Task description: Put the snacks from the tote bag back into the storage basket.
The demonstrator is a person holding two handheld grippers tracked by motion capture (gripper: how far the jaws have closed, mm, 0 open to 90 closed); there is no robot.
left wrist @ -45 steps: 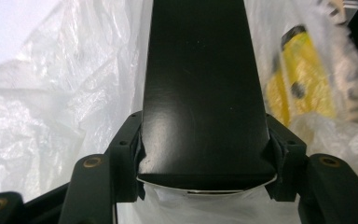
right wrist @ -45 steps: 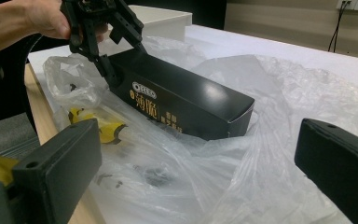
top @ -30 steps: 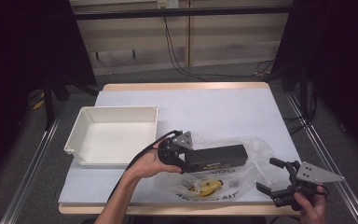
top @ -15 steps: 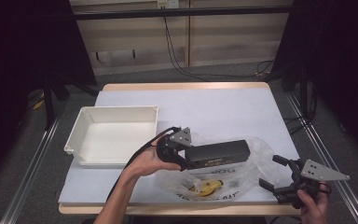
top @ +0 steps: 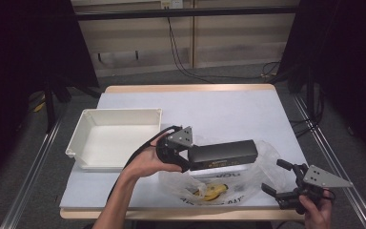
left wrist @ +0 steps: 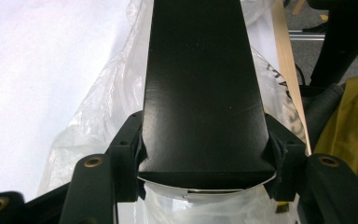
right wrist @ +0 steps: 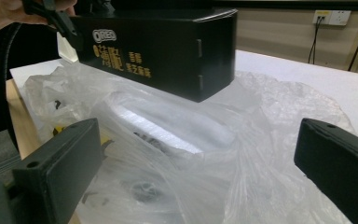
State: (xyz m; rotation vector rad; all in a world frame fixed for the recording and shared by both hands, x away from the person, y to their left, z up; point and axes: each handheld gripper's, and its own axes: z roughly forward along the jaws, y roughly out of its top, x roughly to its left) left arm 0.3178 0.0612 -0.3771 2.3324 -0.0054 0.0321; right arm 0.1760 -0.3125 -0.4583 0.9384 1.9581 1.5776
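White tabletop [top: 228,109], wood edge. Left gripper [top: 187,160] pinching end of long matte black carton [top: 224,154], hovering level over crinkly clear plastic bag [top: 267,157] holding banana [top: 213,191]. Right gripper [top: 279,179] spread beside bag. White rectangular tray [top: 83,129] sitting left.

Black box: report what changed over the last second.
The left gripper, shut on the black box, has lifted it a little higher over the plastic bag. The right gripper stays open at the bag's edge; the banana and white tray are unmoved.
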